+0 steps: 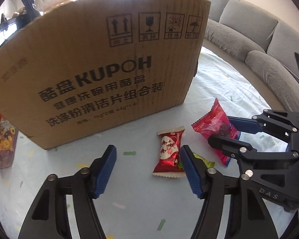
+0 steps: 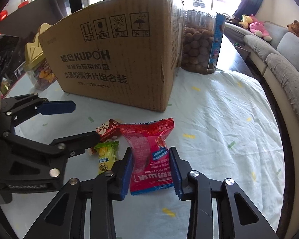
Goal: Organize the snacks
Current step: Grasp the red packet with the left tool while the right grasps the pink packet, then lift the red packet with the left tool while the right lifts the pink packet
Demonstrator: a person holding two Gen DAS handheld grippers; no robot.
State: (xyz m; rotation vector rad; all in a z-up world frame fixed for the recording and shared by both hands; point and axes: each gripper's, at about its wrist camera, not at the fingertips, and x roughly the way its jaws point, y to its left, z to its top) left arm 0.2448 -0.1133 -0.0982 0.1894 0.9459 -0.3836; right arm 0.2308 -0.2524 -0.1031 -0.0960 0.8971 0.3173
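A tall cardboard box stands on the table; it also shows in the right wrist view. My right gripper is shut on a bright red hawthorn snack packet, pinching its middle; the packet also shows in the left wrist view between the right gripper fingers. My left gripper is open and empty, low over the table in front of the box. A dark red candy packet lies just inside its right finger. A small green-yellow candy lies beside it.
The table has a pale cloth with small arrow prints. A clear jar of brown balls stands right of the box. A snack jar with a cream lid stands at its left. A grey sofa curves behind the table.
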